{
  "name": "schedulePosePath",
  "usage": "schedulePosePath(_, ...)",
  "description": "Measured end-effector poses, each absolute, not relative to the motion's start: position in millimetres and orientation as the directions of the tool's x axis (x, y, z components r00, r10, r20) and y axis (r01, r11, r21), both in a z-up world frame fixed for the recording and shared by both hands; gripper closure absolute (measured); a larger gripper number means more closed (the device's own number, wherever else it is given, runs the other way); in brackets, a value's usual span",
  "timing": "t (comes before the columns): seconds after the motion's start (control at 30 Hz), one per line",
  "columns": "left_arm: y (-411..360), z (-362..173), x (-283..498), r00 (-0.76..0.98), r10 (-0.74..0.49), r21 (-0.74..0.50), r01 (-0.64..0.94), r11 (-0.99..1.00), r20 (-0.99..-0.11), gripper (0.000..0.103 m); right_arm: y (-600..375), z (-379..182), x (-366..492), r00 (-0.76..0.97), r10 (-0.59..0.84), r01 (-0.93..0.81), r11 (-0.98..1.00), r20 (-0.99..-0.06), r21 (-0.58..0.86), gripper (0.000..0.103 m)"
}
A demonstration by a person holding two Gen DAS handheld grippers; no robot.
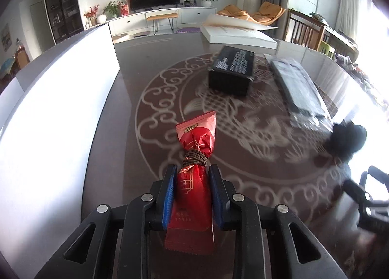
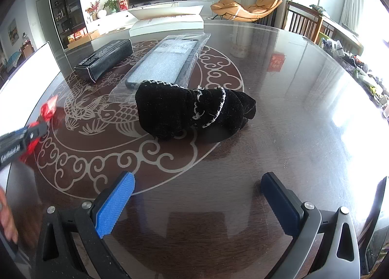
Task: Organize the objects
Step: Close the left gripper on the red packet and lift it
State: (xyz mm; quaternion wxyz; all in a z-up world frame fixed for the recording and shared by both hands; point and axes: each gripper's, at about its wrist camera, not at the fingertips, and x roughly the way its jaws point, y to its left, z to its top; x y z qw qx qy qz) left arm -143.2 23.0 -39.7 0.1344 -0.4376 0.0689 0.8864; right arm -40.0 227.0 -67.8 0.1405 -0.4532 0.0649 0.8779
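A red packet (image 1: 194, 189) tied round with brown cord sits between the blue pads of my left gripper (image 1: 192, 172), which is shut on it above the table. In the right wrist view the same red packet (image 2: 48, 108) shows blurred at the left edge in the left gripper (image 2: 36, 130). My right gripper (image 2: 198, 181) stands open over the dark glass table (image 2: 291, 133), nothing between its fingers. Ahead of it lies a black knitted item (image 2: 189, 108) with pale trim. Behind that lie a bagged phone case (image 2: 165, 60) and a black box (image 2: 104, 57).
A white box (image 1: 56, 121) stands along the table's left side. An open white book (image 1: 238, 31) lies at the far edge. The black box (image 1: 231, 70) and bagged case (image 1: 299, 87) lie ahead and right of the left gripper. Wooden chairs (image 2: 304, 21) stand beyond the table.
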Motion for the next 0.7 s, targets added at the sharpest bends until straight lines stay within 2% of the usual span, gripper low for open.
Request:
schedulePosePath(0.07, 23, -39, -121, -0.584, 0.177, 0.006, -0.298, -0.955, -0.792, 0.076, 227, -68, -40, -0.55, 0.188, -0.305, -0.952, -0.814, -0.013, 0.0)
schedulePosePath(0.13, 22, -40, -109, -0.595, 0.169, 0.011, -0.286, -0.958, -0.786, 0.066, 227, -68, -40, -0.55, 0.188, -0.305, -0.952, -0.814, -0.013, 0.0)
schedulePosePath(0.2, 22, -43, -111, -0.582, 0.157, 0.011, -0.275, -0.961, -0.798, 0.015, 227, -68, -40, -0.55, 0.188, -0.305, -0.952, -0.814, -0.013, 0.0)
schedulePosePath(0.3, 22, -46, -119, -0.548, 0.187, -0.025, -0.289, -0.957, -0.815, 0.002, 227, -68, -40, -0.55, 0.188, -0.305, -0.952, -0.814, -0.013, 0.0)
schedulePosePath(0.37, 29, -49, -116, -0.539, 0.173, 0.008, -0.317, -0.949, -0.824, 0.0, 227, -68, -40, -0.55, 0.188, -0.305, -0.952, -0.814, -0.013, 0.0)
schedulePosePath(0.7, 28, -49, -116, -0.537, 0.177, 0.001, -0.314, -0.949, -0.825, 0.0, 227, -68, -40, -0.55, 0.188, -0.305, -0.952, -0.814, -0.014, 0.0)
